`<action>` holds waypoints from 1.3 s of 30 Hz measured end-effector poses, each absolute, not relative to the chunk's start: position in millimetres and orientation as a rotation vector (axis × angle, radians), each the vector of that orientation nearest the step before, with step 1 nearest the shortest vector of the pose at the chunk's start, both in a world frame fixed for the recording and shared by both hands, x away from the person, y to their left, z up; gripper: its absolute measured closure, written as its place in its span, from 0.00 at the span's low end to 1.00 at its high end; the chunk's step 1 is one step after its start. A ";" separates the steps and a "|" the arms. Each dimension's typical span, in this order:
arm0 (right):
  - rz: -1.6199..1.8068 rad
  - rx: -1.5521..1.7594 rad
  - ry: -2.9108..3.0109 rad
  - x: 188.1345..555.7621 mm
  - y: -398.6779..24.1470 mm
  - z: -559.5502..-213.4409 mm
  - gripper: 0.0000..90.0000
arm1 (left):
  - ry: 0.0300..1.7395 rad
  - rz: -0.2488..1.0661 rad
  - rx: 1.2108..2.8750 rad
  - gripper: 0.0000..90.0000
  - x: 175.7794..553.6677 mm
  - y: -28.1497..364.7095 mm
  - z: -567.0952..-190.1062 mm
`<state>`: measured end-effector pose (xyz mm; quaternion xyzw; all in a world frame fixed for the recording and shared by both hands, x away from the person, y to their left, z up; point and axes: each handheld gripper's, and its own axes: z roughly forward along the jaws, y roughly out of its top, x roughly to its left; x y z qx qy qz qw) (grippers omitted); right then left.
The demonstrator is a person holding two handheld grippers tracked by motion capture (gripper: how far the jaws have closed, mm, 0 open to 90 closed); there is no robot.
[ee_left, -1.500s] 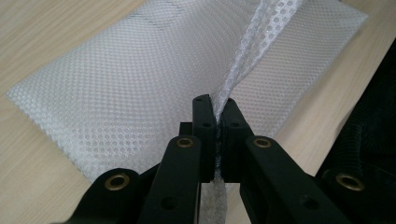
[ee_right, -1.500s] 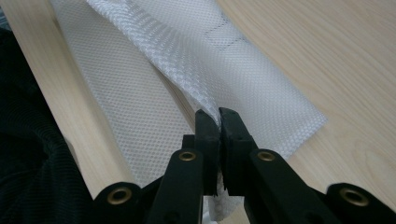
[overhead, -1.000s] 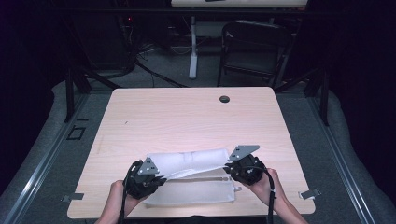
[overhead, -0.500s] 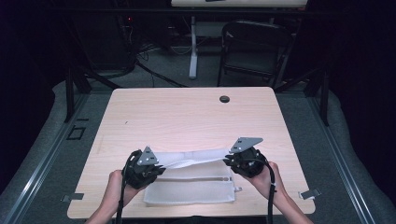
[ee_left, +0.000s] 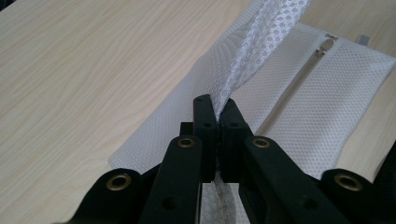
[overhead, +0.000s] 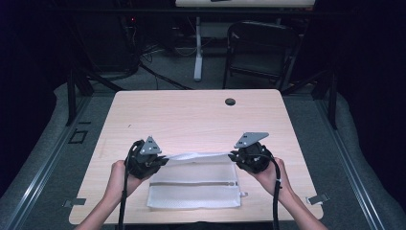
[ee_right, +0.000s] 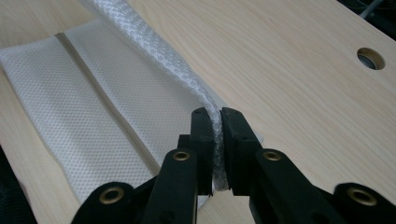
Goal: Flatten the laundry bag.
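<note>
- The white mesh bag (overhead: 194,187) lies at the counter's (overhead: 191,120) near edge, its far edge lifted taut.
- The left tool (overhead: 160,162) and right tool (overhead: 233,155) are each clamped on one far corner.
- Folding looks barely begun; the lifted edge is not yet laid over.

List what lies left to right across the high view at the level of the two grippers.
Left hand → left gripper → lifted edge of the mesh bag → right gripper → right hand.

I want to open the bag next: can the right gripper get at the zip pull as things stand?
Probably not yet: the right gripper is shut on the white mesh zip bag, though the zip pull lies uncovered just below it.
</note>
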<state>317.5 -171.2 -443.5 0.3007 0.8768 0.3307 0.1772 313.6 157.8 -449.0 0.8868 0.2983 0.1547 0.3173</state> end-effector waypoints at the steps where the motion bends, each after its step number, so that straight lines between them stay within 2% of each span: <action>1: 0.935 0.855 2.478 319.9 -170.7 -442.6 0.94 | 0.789 0.411 2.329 0.99 314.7 157.6 -448.7; 9: 0.937 0.882 2.474 336.5 -168.6 -440.3 0.94 | 0.807 0.435 2.317 0.99 331.0 155.4 -445.4; 11: 0.935 0.890 2.474 340.3 -168.7 -441.6 0.92 | 0.812 0.442 2.316 0.99 333.8 154.8 -445.2; 16: 0.949 0.919 2.482 346.3 -171.2 -445.8 0.80 | 0.831 0.458 2.286 0.99 340.8 154.9 -443.1; 19: 0.948 0.927 2.477 346.8 -173.9 -445.3 0.80 | 0.840 0.451 2.284 0.99 346.0 155.7 -442.7; 22: 0.940 0.929 2.467 347.8 -174.4 -445.3 0.81 | 0.856 0.456 2.279 0.99 351.1 156.0 -442.6; 30: 0.939 0.945 2.438 361.9 -171.7 -445.6 0.92 | 0.875 0.490 2.280 0.99 366.3 152.2 -441.7; 39: 0.947 0.989 2.414 380.6 -169.8 -450.1 0.93 | 0.905 0.522 2.263 0.99 383.7 149.6 -449.1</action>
